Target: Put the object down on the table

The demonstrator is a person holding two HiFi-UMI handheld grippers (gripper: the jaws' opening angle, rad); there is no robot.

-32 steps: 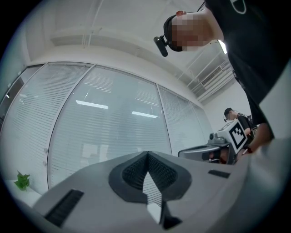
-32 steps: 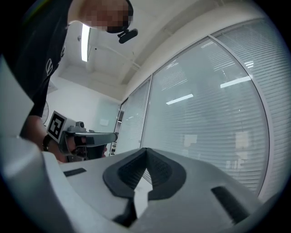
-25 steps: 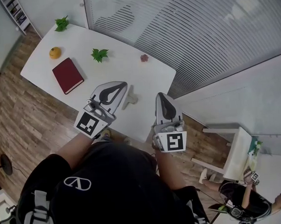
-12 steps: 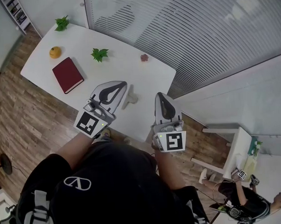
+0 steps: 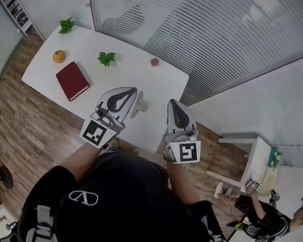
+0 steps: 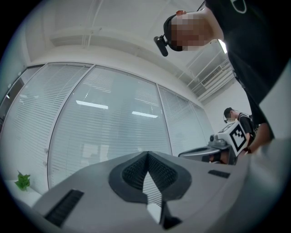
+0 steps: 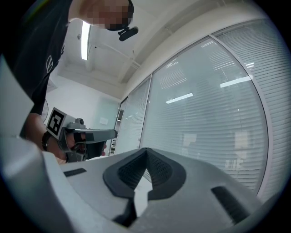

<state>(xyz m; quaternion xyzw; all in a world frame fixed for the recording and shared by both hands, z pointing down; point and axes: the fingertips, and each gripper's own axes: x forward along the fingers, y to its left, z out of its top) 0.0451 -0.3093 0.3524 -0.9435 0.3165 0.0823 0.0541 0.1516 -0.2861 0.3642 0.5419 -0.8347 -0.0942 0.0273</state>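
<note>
The left gripper (image 5: 127,93) is held over the table (image 5: 139,76), jaws closed on nothing. Just beside its tip a small pale object (image 5: 139,105), judged to be the task's thing, lies on the table, so placing appears complete. The right gripper (image 5: 174,103) is also closed and empty, apparently because nothing remains to be carried.

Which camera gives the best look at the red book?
The head view: the red book lies flat on the white table, its whole cover in sight. Both gripper views look away from the table and show none of it.
</note>
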